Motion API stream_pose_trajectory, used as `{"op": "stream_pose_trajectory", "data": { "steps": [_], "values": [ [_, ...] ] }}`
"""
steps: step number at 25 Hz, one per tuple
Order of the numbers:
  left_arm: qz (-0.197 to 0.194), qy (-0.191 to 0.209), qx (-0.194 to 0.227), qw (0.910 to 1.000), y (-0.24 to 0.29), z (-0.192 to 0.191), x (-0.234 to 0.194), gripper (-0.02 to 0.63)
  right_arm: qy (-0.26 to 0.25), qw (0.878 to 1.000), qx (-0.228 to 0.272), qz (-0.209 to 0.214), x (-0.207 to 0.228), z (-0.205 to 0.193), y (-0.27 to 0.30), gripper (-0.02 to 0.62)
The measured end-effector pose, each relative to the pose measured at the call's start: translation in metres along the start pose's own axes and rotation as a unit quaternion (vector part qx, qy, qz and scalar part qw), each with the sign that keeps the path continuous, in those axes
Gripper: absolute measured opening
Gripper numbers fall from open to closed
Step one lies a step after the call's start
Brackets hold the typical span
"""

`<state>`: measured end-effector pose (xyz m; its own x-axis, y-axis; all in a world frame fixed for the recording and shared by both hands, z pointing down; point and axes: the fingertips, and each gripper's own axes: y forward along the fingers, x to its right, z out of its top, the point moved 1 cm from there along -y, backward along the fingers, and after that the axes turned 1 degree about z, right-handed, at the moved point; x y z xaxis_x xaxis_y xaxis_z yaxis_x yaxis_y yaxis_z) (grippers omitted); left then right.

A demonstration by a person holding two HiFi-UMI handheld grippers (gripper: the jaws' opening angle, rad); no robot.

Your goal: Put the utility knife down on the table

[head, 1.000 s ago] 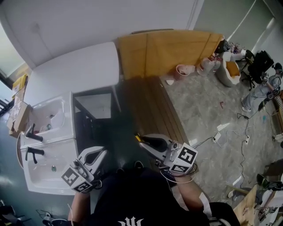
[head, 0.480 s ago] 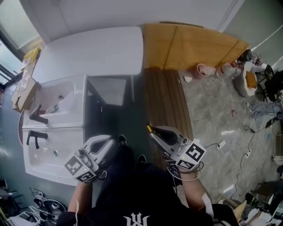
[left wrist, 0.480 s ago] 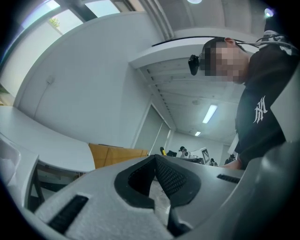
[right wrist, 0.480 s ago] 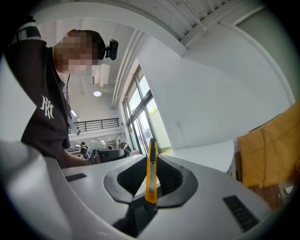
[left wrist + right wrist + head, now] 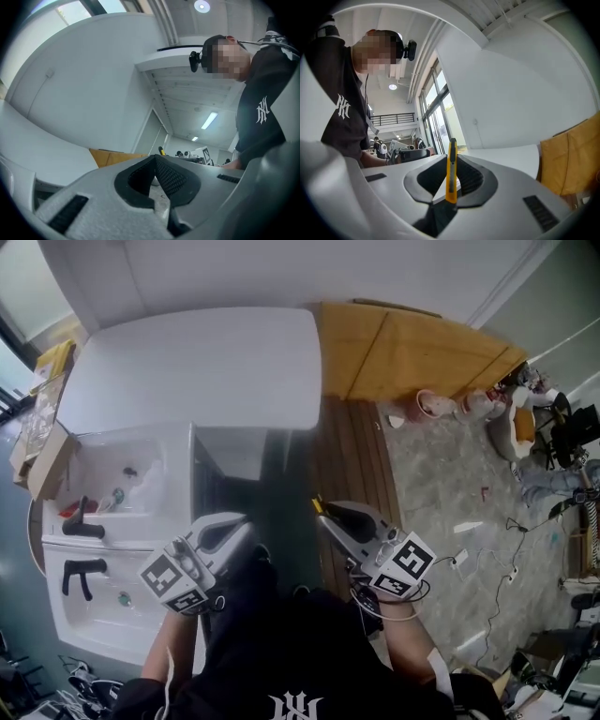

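Note:
My right gripper (image 5: 330, 517) is shut on a yellow utility knife (image 5: 452, 169), which stands upright between the jaws in the right gripper view; its yellow tip (image 5: 317, 505) pokes out past the jaws in the head view. The gripper hangs over the dark floor, short of the white table (image 5: 197, 367) ahead. Low on the left, my left gripper (image 5: 225, 529) is shut with nothing in it; its black pads (image 5: 169, 177) meet at the tips. Both are held close to my body.
A white sink unit (image 5: 108, 521) with black taps (image 5: 82, 526) stands at the left, next to the table. A cardboard box (image 5: 42, 460) sits at its far left. Orange wooden panels (image 5: 412, 348) lean at the back right. Cables and clutter lie on the grey floor (image 5: 450, 493) at right.
The head view has shifted so the table and sink sit lower and nearer the middle. Both grippers stay in nearly the same place, with the knife still held in the right one.

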<state>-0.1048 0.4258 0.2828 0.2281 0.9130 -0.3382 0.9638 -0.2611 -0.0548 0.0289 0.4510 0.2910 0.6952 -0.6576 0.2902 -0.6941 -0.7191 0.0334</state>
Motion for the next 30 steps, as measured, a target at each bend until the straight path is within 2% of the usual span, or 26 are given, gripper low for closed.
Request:
{"op": "stream_pose_trajectory", "data": {
  "steps": [8, 14, 21, 30],
  "values": [
    [-0.016, -0.015, -0.001, 0.9998, -0.013, 0.021, -0.074, 0.005, -0.009, 1.0, -0.004, -0.019, 0.028, 0.024, 0.072, 0.052],
    [0.002, -0.024, -0.002, 0.9997, -0.021, 0.026, -0.116, 0.005, -0.023, 0.999, -0.014, -0.022, 0.042, 0.032, 0.105, 0.053],
    [0.026, -0.011, -0.015, 0.9995, -0.015, 0.031, -0.142, 0.005, -0.023, 1.0, -0.004, -0.013, 0.062, 0.037, 0.124, 0.053],
    [0.052, -0.006, -0.021, 0.9984, 0.019, 0.039, -0.184, 0.005, -0.008, 1.0, -0.003, 0.009, 0.123, 0.042, 0.143, 0.052]
  ]
}}
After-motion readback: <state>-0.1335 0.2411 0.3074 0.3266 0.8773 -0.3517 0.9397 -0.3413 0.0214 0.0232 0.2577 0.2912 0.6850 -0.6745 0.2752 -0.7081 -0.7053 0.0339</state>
